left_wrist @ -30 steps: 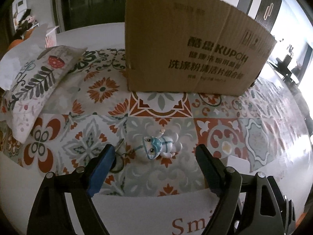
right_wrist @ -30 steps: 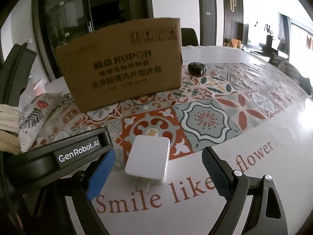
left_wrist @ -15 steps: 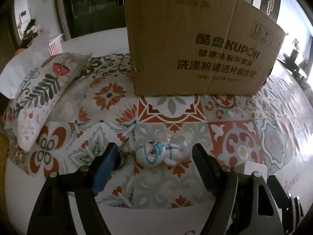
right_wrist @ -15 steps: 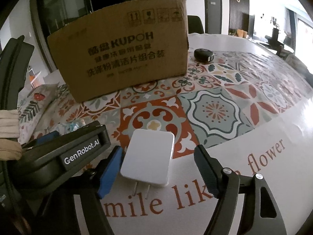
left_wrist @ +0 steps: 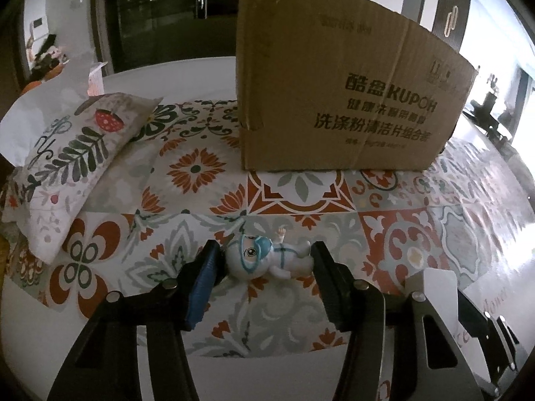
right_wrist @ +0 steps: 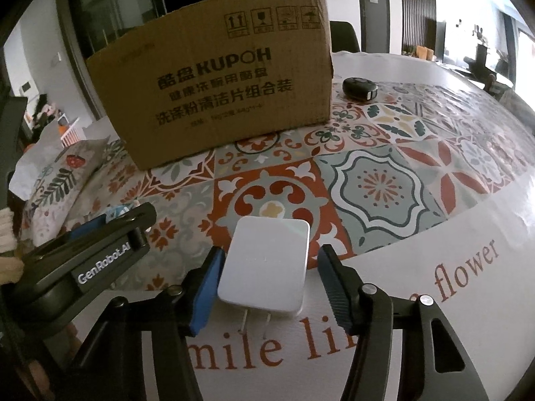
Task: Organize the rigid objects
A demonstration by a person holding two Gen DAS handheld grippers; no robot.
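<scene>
A small white and blue doll figure [left_wrist: 264, 259] lies on its side on the patterned tablecloth [left_wrist: 197, 167]. My left gripper [left_wrist: 264, 247] straddles it, jaws closing, pads almost at its head and feet. A white plug charger [right_wrist: 267, 260] lies flat with its prongs toward me. My right gripper [right_wrist: 270, 251] brackets it, jaws closing; the blue left pad [right_wrist: 205, 287] is at the charger's edge and a gap shows on the right. In the right wrist view the left gripper [right_wrist: 100, 244] sits at the left. The charger [left_wrist: 439, 287] shows at the left wrist view's lower right.
A tall cardboard box [right_wrist: 214, 93] stands behind both objects. A leaf-print pillow [left_wrist: 73, 163] lies at the far left. A black key fob [right_wrist: 359, 88] rests to the right of the box. The two grippers work close beside each other.
Both grippers' jaws have narrowed from wide apart to close around their objects. The left gripper has moved forward so the doll now lies between its fingertips.
</scene>
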